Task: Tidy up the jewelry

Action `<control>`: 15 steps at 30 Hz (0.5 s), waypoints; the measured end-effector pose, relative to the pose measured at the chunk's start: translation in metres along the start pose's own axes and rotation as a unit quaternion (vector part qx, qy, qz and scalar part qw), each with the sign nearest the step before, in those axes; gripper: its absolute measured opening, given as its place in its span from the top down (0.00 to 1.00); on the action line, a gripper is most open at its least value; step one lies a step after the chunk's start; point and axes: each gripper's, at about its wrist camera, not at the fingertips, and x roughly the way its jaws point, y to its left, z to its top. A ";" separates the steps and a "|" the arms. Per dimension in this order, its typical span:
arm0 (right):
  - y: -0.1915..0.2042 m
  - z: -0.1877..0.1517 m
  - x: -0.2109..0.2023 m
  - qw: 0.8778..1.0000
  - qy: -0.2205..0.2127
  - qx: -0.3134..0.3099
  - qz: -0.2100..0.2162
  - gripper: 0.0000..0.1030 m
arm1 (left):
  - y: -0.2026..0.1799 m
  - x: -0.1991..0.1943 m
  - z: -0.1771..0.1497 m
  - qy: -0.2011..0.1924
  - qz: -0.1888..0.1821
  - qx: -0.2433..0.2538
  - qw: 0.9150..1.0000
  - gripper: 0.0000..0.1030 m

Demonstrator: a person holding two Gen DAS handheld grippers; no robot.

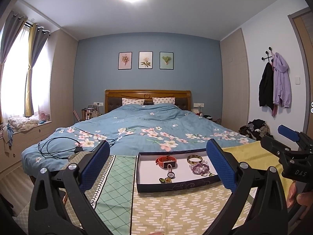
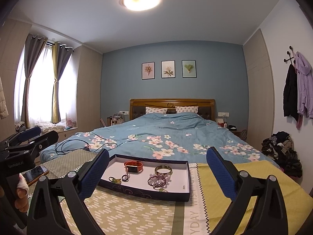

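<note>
A shallow dark blue tray [image 1: 176, 186] [image 2: 144, 193] with a white floor lies on a patterned cloth. It holds an orange watch [image 1: 166, 160] [image 2: 134, 166], a gold bangle [image 1: 194, 159] [image 2: 163, 170], purple bead bracelets [image 1: 199, 168] [image 2: 158, 181], a ring [image 1: 170, 174] [image 2: 124, 177] and small green pieces [image 1: 165, 180] [image 2: 115, 180]. My left gripper [image 1: 158, 144] hovers open before the tray with nothing between its fingers. My right gripper [image 2: 158, 151] is likewise open and empty, just to the tray's right.
The patterned cloth [image 2: 125, 215] covers a surface at the foot of a bed [image 1: 148, 125]. A black cable [image 1: 56, 146] lies on the duvet. A phone [image 2: 35, 174] rests left of the tray. Clothes [image 2: 281, 154] are piled on the floor at right.
</note>
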 end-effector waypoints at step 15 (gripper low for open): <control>0.001 -0.001 0.001 1.000 0.003 0.001 0.001 0.07 | -0.002 0.000 0.002 0.001 0.003 0.002 1.000 0.06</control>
